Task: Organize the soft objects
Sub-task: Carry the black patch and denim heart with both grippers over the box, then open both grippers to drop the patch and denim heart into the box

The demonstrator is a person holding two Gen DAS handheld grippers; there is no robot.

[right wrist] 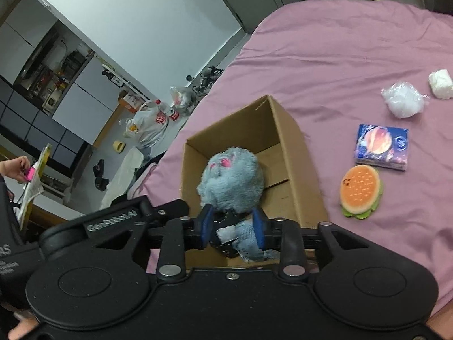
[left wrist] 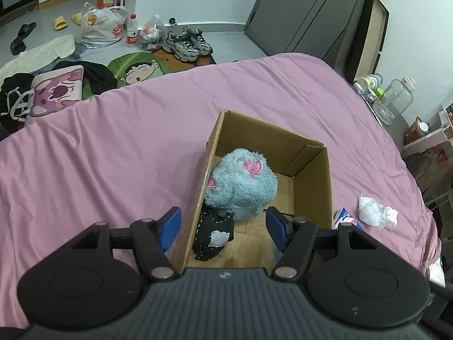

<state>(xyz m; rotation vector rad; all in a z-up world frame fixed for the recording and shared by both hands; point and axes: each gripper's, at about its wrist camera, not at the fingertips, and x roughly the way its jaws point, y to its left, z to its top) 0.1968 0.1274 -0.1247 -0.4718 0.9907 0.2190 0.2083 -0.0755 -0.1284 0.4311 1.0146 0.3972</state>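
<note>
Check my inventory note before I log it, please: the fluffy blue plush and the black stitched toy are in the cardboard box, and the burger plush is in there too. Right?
Not quite. The burger plush lies on the pink bedsheet outside the cardboard box, as the right wrist view shows. The fluffy blue plush and the black stitched toy are in the box.

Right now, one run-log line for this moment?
left gripper: open over box | right gripper: black patch toy between jaws | blue plush: in box | burger toy: on bed
</note>
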